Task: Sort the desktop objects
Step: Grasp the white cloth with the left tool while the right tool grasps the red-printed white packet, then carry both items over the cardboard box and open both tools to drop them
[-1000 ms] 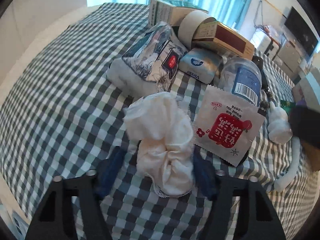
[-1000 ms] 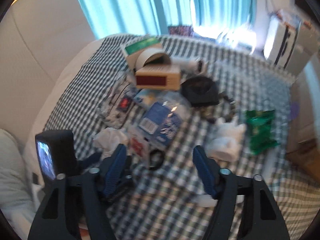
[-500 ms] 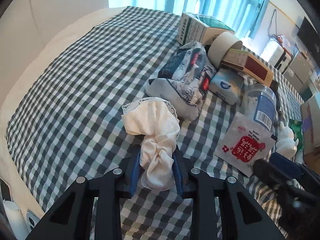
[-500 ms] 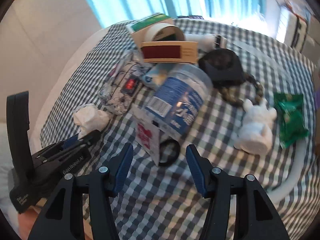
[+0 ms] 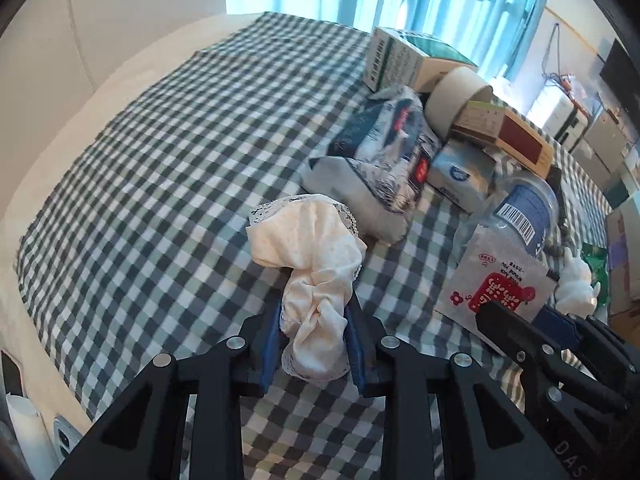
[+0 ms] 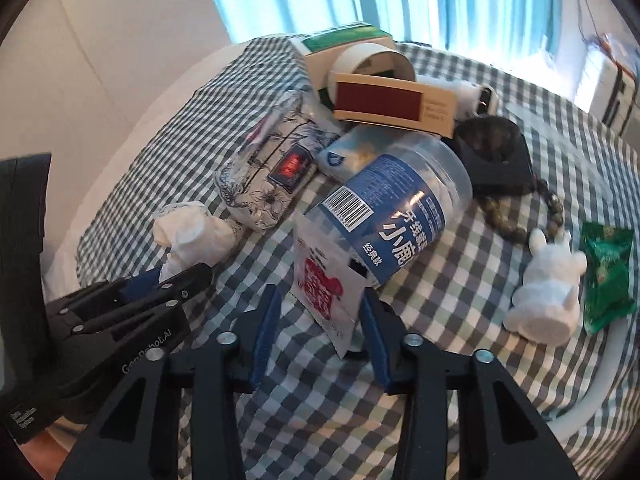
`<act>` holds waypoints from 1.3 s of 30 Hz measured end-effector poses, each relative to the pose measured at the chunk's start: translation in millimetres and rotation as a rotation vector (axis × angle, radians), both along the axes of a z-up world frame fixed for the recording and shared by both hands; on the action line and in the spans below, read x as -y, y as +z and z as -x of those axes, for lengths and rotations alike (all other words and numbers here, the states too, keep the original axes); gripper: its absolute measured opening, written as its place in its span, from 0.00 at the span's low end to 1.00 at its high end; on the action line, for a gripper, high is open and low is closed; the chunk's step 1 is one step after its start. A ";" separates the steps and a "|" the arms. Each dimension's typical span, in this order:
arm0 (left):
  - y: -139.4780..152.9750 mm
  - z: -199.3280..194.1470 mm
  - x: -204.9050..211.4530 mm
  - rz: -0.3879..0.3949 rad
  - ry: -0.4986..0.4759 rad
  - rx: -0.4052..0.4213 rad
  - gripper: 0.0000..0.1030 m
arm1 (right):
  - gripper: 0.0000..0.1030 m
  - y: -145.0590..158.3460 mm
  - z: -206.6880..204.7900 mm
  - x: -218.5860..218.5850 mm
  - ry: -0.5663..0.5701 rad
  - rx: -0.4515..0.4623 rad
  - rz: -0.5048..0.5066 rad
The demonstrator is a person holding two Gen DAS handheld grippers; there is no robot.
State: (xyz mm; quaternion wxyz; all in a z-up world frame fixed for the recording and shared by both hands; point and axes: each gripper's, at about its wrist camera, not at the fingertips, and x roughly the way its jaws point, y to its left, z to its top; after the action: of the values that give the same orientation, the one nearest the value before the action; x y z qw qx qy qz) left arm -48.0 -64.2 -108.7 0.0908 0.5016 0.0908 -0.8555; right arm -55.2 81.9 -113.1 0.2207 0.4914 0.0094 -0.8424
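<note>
Care matters here: my left tongs [image 5: 314, 344] are clamped on the lace-trimmed cloth [image 5: 310, 276] above the checked counter [image 5: 160, 168], so I'd lift clear while my right tongs [image 6: 320, 320], apart, straddle the red-printed sachet [image 6: 326, 284].

A crumpled cream cloth [image 5: 316, 280] (lace-edged) stands bunched on the checked tablecloth [image 5: 160, 160].

Cream cloth [image 5: 316, 280] soft, lace-edged; sachet [image 6: 326, 280] glossy plastic; tablecloth [image 5: 160, 160] matt woven.
</note>
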 end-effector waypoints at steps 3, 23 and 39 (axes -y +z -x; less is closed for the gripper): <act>0.5 0.9 6.0 0.014 0.021 -0.008 0.29 | 0.07 -3.4 0.7 8.7 0.041 0.001 -0.006; 112.2 -37.8 -82.2 -0.006 -0.250 -0.299 0.21 | 0.04 141.2 -28.4 -92.2 -0.188 -0.337 0.043; 202.0 5.3 -360.1 -0.237 -0.826 -0.362 0.21 | 0.04 190.3 -49.3 -356.4 -0.728 -0.366 -0.094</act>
State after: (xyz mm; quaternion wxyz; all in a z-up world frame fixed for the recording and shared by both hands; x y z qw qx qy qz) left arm -53.3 295.9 93.4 -0.3327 0.3451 -0.0050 -0.8776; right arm -5.9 438.3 77.3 -0.1201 0.3143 -0.0876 -0.9376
